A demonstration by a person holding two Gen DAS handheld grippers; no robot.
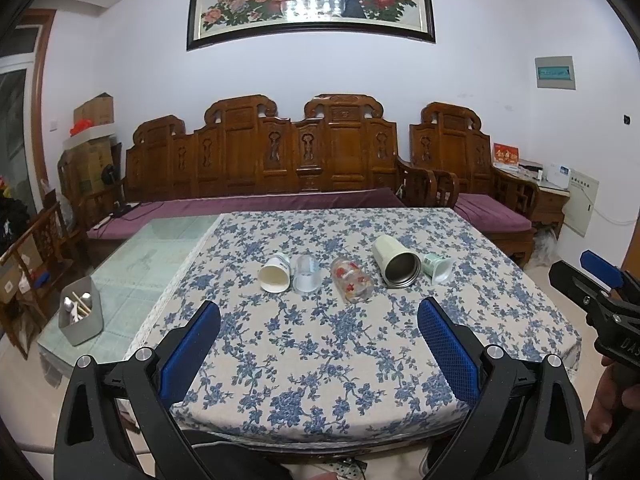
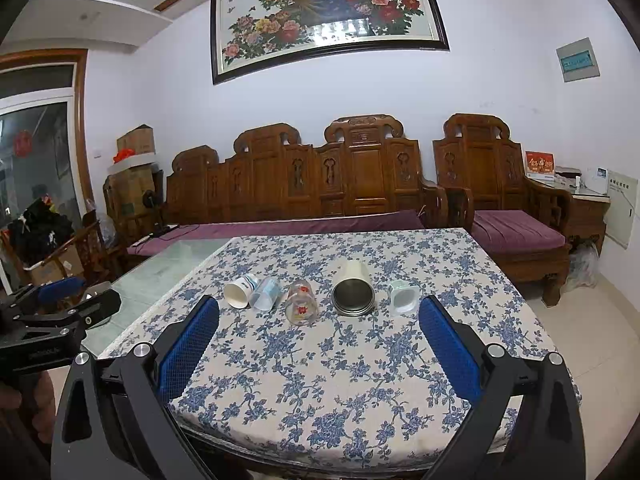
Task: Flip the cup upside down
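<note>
Living room, carved wooden sofa along the back wall, floral-cloth desk in front. Left gripper hovered over the near edge of the desk, blue-padded fingers spread wide, nothing between them. Right gripper sat in the same pose: fingers wide apart, gripping nothing, also above the near edge. Each gripper showed at the side of the other's view, held in a hand.

Five cups lay on their sides in a row across the middle of the desk, mouths toward the near edge, all well apart from both grippers. Order from the left edge: white paper cup, clear plastic cup touching it, flower-print glass, cream tumbler with a steel-lined inside, small green cup just beside the tumbler. None upside down yet.

Left part of the desk was bare glass, not covered by the cloth; a grey bin with sticks stood near its near left corner. Framed peony-and-peacock picture hung on the wall above the sofa.
</note>
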